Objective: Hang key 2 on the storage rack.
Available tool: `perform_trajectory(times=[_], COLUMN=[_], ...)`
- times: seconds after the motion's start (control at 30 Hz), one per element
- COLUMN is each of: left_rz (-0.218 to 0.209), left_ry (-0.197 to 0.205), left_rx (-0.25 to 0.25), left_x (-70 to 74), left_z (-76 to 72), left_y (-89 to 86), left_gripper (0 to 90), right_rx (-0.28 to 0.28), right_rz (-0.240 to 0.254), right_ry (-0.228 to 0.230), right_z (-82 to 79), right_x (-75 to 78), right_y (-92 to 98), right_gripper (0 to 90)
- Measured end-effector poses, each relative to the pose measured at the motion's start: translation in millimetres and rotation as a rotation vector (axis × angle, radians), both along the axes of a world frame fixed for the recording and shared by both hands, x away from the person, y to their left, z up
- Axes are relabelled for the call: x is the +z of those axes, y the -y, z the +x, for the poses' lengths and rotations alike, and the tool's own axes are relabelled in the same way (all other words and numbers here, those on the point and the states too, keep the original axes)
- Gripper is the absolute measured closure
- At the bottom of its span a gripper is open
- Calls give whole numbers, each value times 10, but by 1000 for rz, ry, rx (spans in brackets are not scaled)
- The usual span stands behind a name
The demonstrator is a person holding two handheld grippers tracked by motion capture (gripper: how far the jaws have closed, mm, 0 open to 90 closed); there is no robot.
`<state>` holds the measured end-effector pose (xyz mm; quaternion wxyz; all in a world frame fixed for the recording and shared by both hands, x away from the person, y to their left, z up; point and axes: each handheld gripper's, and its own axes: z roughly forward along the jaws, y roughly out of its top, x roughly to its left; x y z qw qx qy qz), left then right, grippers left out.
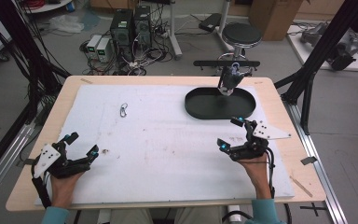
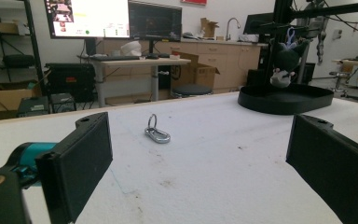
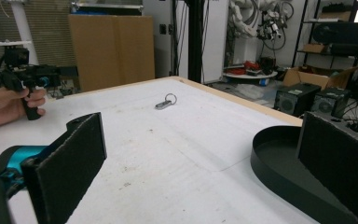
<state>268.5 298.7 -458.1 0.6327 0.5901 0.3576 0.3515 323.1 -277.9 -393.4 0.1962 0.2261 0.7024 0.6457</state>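
A small silver carabiner with a key ring [image 1: 123, 110] [image 2: 157, 134] [image 3: 166, 102] lies alone on the white mat, left of centre and toward the far side. At the far right sits a black oval tray [image 1: 209, 105] [image 2: 284, 100] [image 3: 265, 172]. A dark plush toy [image 1: 229, 80] [image 2: 283, 63] hangs from a stand over the tray's far rim. My left gripper [image 1: 82, 143] [image 2: 200, 168] rests open at the near left, jaws wide apart and holding nothing. My right gripper [image 1: 229, 133] [image 3: 205, 163] is open just in front of the tray, also holding nothing.
The white mat [image 1: 168, 149] covers most of the wooden table [image 1: 279, 107]. Black frame posts [image 1: 319, 51] rise at the right and left sides. Beyond the far edge are a round stool [image 1: 241, 33] and computer towers [image 1: 130, 25] on the floor.
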Motion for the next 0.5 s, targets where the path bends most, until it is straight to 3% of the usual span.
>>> perform_trajectory(times=[0.13,0.23,0.4,0.5], left_rz=[-19,4,-10,29], left_ry=[-25,-37,-62,-83], left_rx=[7,17,0,-11], left_x=[7,22,102,207], left_z=[25,55,126,210], left_y=[-11,-24,-33,-25], left_gripper=[70,69,69,69], right_rx=[7,9,18,26], right_rz=[1,5,11,0], right_ry=[-2,1,-3,-13], right_z=[-9,-3,2,6], right_x=[-1,0,-6,-13], right_y=[-9,-5,-16,-29], right_gripper=[7,7,7,7])
